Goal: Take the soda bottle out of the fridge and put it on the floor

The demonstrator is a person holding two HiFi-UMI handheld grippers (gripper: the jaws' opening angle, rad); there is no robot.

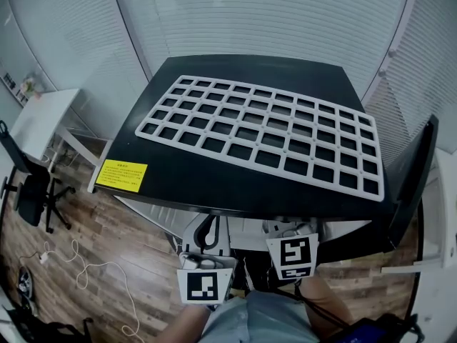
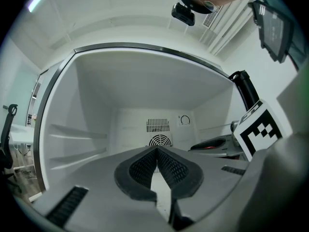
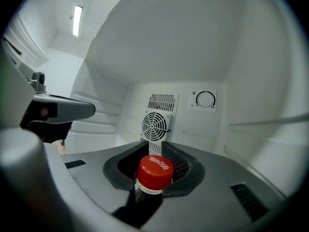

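dark soda bottle (image 3: pixel 153 172) with a smooth round red cap, upright inside the white smooth-walled fridge (image 3: pixel 251 76), neck clamped by the right gripper (image 3: pixel 155 152) with dark cross-hatched pads, left gripper (image 2: pixel 157 151) pinched together and empty, round slotted fan grille (image 3: pixel 154 125) on the back wall, bare cavity around, wood-plank floor (image 1: pixel 107 241) outside

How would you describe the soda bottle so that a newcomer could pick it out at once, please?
Look inside the black-topped fridge, whose white interior has a round fan grille on its back wall. In front of that grille, the soda bottle stands between the jaws of the right gripper. Its bright red cap with white lettering and its dark body set it apart from the white walls around it.
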